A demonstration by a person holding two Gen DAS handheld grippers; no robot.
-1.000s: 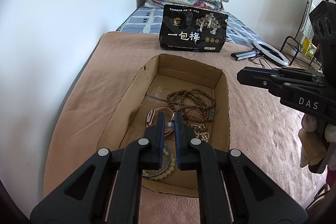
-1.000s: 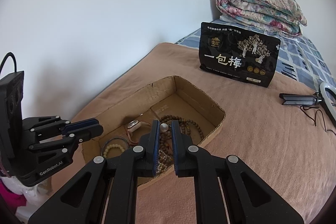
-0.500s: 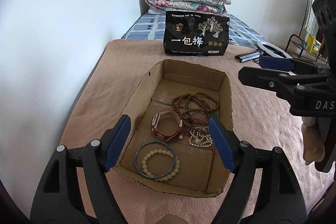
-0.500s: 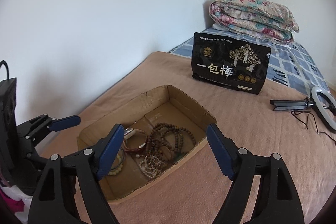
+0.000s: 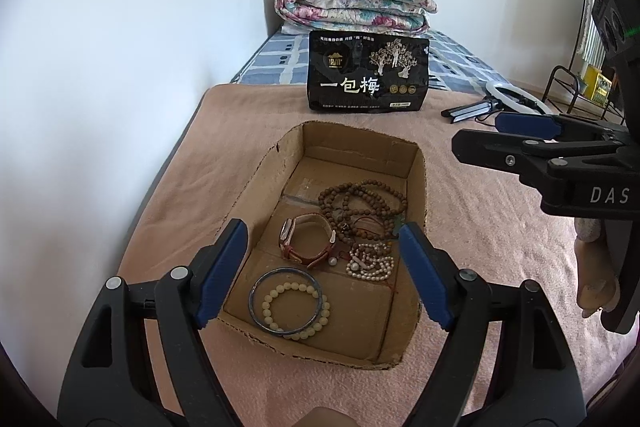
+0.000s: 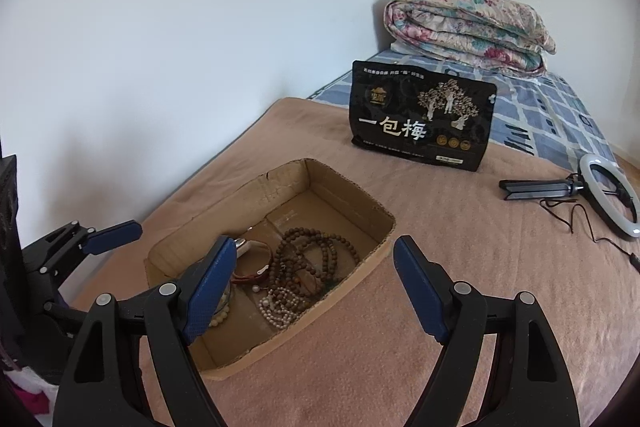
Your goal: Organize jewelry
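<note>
A shallow cardboard box [image 5: 417,171] [image 6: 352,193] lies on the pink blanket. In it are a brown-strap watch [image 5: 306,241] [image 6: 256,255], a long brown bead string [image 5: 362,205] [image 6: 310,257], a small white bead string [image 5: 370,261] [image 6: 280,305], and a dark bangle with a pale bead bracelet [image 5: 286,301]. My left gripper [image 5: 324,273] is open and empty above the box's near end. My right gripper [image 6: 314,293] is open and empty over the box's right rim. Each gripper shows in the other's view, the right one [image 5: 520,131] and the left one [image 6: 108,233].
A black snack bag [image 5: 368,77] [image 6: 420,119] stands behind the box. A folded floral quilt [image 5: 352,3] [image 6: 468,27] lies at the back. A ring light on a small tripod [image 6: 608,195] [image 5: 508,99] lies to the right. The white wall runs along the left.
Both grippers went from shut to wide open and drew back a little from the box. The jewelry in the box has not moved.
</note>
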